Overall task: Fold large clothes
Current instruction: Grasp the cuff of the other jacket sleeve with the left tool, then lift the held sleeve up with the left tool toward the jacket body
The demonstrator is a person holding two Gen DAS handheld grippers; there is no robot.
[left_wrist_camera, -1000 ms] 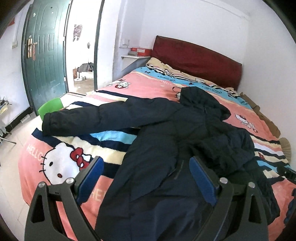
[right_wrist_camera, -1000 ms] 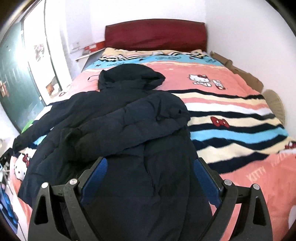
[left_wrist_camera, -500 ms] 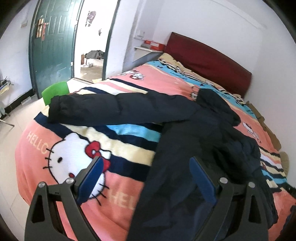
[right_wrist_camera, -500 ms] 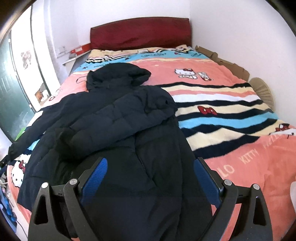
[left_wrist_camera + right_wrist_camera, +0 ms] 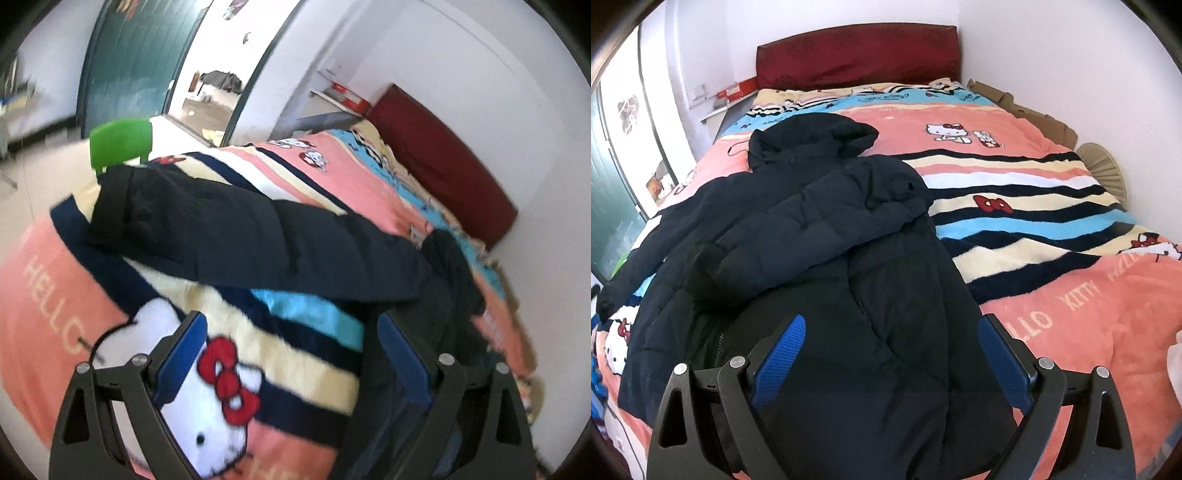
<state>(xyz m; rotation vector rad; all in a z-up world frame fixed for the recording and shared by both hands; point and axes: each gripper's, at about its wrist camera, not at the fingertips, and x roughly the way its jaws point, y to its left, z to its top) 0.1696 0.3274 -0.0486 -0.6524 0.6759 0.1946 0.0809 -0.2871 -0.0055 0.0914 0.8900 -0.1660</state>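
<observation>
A large dark navy hooded puffer coat (image 5: 827, 236) lies on the bed, hood toward the headboard. Its right sleeve is folded across the chest. Its left sleeve (image 5: 236, 232) stretches out flat toward the bed's left edge. My left gripper (image 5: 291, 343) is open and empty, above the blanket just below that sleeve, with the coat's body at its right finger. My right gripper (image 5: 890, 347) is open and empty, hovering over the coat's lower body.
The bed has a pink striped Hello Kitty blanket (image 5: 1052, 206) and a dark red headboard (image 5: 857, 55). A green plastic chair (image 5: 122, 142) stands by the bed's left corner, before an open doorway (image 5: 218, 74). Cardboard (image 5: 1027, 107) and a fan (image 5: 1104, 170) line the right wall.
My left gripper has swung left and closer to the outstretched sleeve; its view is blurred with motion. My right gripper has stayed over the coat's lower body, shifting slightly.
</observation>
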